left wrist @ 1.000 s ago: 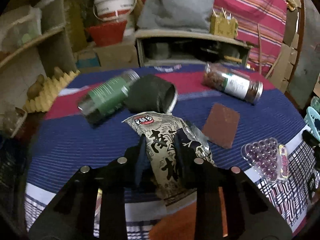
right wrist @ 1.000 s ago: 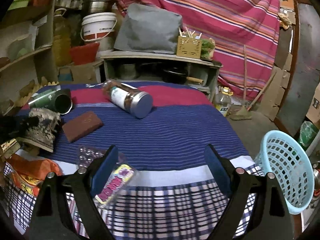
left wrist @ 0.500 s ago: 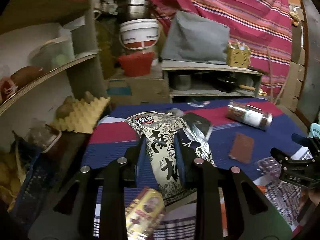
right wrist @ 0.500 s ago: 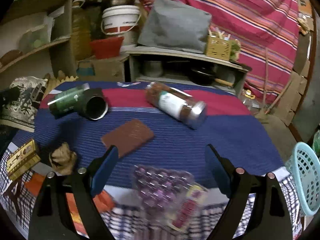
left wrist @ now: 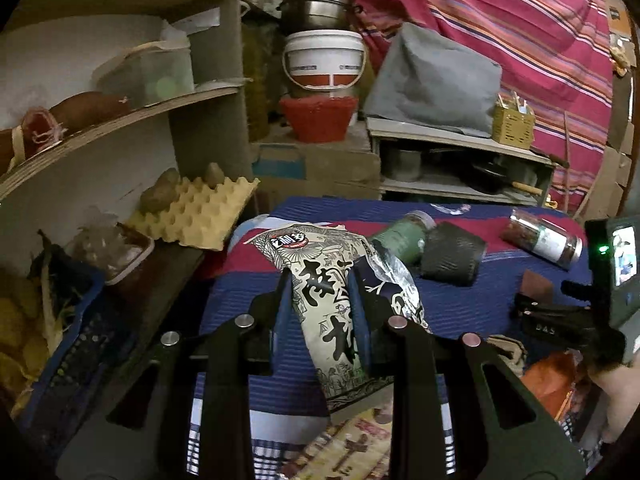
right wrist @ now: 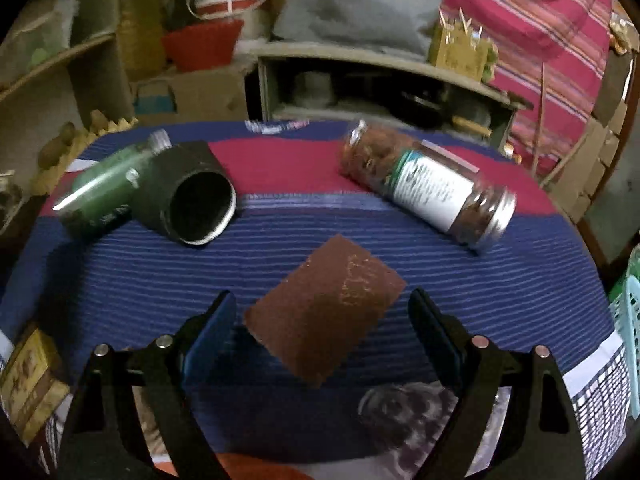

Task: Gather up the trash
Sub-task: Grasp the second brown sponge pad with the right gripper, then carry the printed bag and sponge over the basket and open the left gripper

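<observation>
My left gripper (left wrist: 320, 300) is shut on a printed snack wrapper (left wrist: 320, 280) and holds it above the table's left side. My right gripper (right wrist: 324, 320) is open, its fingers on either side of a brown rectangular pad (right wrist: 324, 312) lying on the striped cloth. A green bottle (right wrist: 104, 188), a black tube (right wrist: 192, 200) and a clear jar with a white label (right wrist: 428, 188) lie on their sides further back. The right gripper also shows at the right edge of the left wrist view (left wrist: 560, 312).
A light blue basket (right wrist: 632, 320) stands off the table's right edge. A yellow box (right wrist: 28, 380), an orange wrapper (left wrist: 552, 376) and a clear blister tray (right wrist: 400, 404) lie near the front edge. Shelves with egg trays (left wrist: 192, 212) stand at left.
My left gripper lifted the wrapper and swung left toward the shelves. My right gripper moved forward and down over the table until the brown pad lay between its open fingers.
</observation>
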The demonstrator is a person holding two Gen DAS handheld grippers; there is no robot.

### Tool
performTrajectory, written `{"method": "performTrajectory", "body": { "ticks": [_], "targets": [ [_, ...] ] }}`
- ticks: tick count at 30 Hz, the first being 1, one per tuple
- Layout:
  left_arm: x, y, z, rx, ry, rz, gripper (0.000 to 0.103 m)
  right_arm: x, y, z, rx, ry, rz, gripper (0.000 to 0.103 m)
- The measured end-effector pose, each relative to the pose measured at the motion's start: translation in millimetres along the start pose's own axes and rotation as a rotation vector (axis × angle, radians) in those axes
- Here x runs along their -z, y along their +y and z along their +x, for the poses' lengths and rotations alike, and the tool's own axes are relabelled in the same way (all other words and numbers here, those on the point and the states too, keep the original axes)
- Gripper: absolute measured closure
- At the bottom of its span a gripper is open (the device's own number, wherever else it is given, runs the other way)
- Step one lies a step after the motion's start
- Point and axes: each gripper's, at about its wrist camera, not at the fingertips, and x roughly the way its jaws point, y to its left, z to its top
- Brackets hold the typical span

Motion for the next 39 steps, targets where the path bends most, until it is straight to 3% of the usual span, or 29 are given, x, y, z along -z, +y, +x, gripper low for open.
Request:
{"method": "performTrajectory", "body": {
  "ticks": [3,8,10,15,20,27,32,39],
  "targets": [
    [-2,7,-2,-0.01,-0.008,-0.011,0.076,3,0,12,0.0,0.053,0.013,0.017],
    [-2,11,-2,-0.021,-0.002,-0.024,0.076,7,-5,13,-0.034,0.067,0.042,0.017],
    [0,8,-1,-0.023,0.006,-0.024,0.076,7,-5,12,-0.063,0.055,0.02,0.025],
    [-1,-2,-6,-0.023,0.009,-0.021,0.076,8,-13,9,-0.11,0.044,0.021,0.026],
    [-10,-18,-18,-0.023,-0.003,-0.006,0.076,6,-38,-21,-0.133,-0.034,0.017,0.027],
    [-22,-66,-39,0.021,-0.036,0.025,0.076,10,-114,-67,-0.152,-0.107,0.025,0.026],
    [-25,-120,-50,0.084,-0.048,0.062,0.076,23,-177,-103,-0.077,-0.171,0.005,0.026],
    [-28,-226,-65,0.224,-0.065,0.126,0.076,44,-275,-150,0.046,-0.235,0.026,0.026]
  ]
}}
